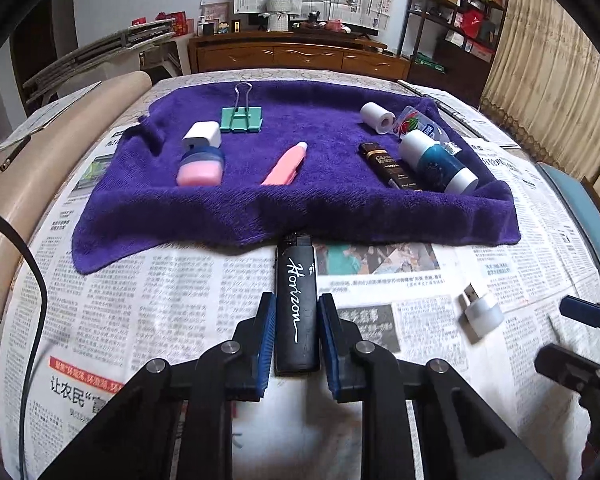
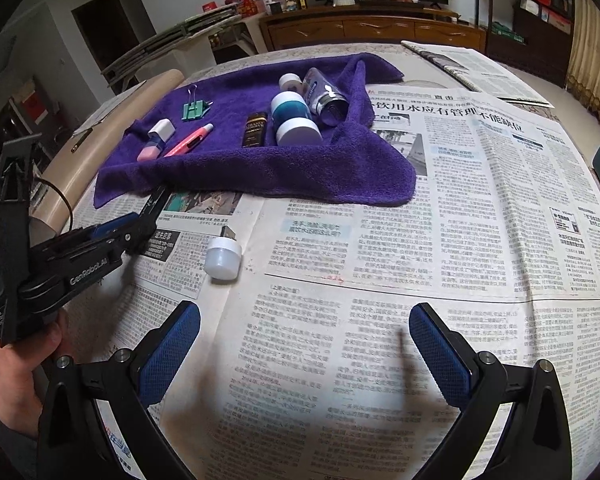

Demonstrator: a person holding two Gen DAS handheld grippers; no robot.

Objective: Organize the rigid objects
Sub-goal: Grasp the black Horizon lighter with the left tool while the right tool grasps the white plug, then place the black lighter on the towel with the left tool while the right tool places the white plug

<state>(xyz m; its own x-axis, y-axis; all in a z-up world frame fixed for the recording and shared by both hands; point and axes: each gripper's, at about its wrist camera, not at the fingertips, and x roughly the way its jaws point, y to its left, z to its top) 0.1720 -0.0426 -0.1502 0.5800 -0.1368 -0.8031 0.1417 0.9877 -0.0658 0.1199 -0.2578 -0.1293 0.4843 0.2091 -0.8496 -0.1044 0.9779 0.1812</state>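
One black lighter (image 1: 295, 304) lies on the newspaper (image 1: 172, 280), its tip at the purple towel (image 1: 220, 208); the left gripper (image 1: 296, 324) hugs it tight; lift straight, then lay it on the towel; the right gripper (image 2: 304, 344) waits wide apart.

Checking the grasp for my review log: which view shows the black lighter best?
The left wrist view. The black lighter fills the centre between the left gripper pads, its white lettering readable. In the right wrist view the left gripper hides nearly all of it.
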